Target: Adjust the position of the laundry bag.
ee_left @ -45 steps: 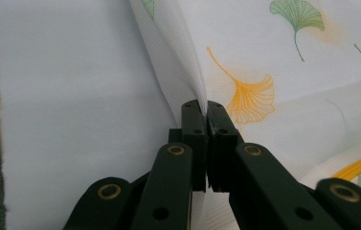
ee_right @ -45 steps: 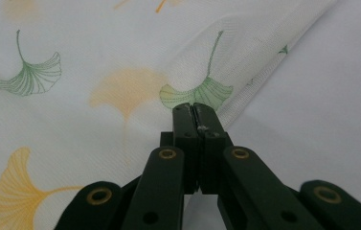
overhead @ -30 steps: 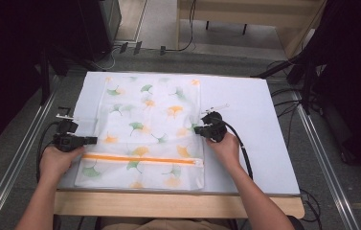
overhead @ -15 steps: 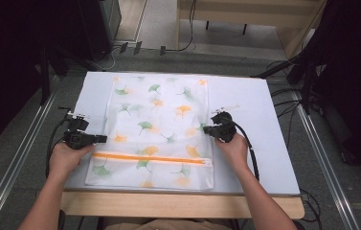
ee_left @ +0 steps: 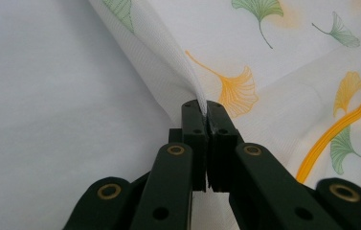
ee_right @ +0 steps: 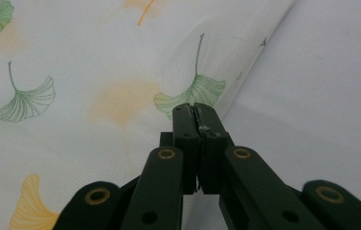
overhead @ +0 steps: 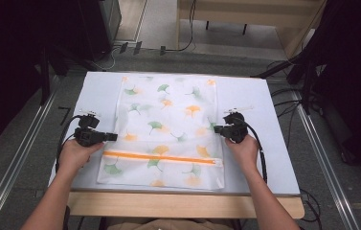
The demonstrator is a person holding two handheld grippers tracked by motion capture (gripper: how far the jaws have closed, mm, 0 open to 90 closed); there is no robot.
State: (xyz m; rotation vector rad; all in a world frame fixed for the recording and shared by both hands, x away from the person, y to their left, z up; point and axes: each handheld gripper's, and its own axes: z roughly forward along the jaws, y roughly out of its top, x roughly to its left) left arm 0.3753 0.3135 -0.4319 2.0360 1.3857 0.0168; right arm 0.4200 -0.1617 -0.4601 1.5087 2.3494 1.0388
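Claws (ee_left: 206,108) pinching thin leaf-printed mesh bag (overhead: 168,124)

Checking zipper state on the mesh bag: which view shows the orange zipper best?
High view: the orange zipper runs its whole length across the mesh bag near the person's edge. The left gripper view catches a short curved stretch at right, past the left gripper. The right gripper view looks along the bag's edge instead.
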